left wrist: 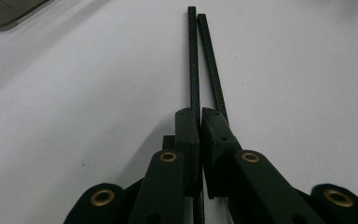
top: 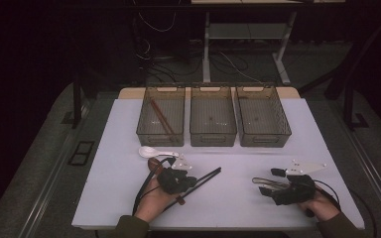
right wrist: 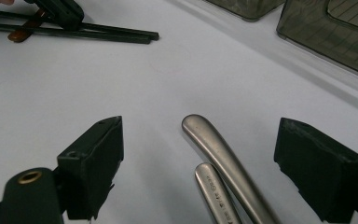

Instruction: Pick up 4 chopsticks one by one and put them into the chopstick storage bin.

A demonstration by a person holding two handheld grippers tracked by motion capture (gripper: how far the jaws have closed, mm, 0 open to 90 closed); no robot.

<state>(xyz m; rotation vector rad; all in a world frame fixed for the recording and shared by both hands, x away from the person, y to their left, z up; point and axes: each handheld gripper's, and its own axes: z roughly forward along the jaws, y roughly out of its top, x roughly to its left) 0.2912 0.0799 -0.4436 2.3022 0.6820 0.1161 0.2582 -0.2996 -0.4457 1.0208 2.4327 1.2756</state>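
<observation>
You have the black chopsticks (left wrist: pixel 196 65) pinched in your left tongs (left wrist: pixel 200 119) while your right tongs (right wrist: pixel 198 163) stand wide around two metal handles (right wrist: pixel 223 158), so lift toward the trays (top: pixel 212 116) beyond

Black chopsticks (top: pixel 202 179), silver-grey metal handles (right wrist: pixel 223 154), white spoon (top: pixel 151 151), smoky translucent bins (top: pixel 213 116), white table (top: pixel 109 173).

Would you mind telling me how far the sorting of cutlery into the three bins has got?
Done: brown chopsticks lie in the left bin. In hand: the left hand-held gripper is shut on the black chopsticks. Left: two metal handles between the open right hand-held gripper jaws, and the white spoon.
</observation>
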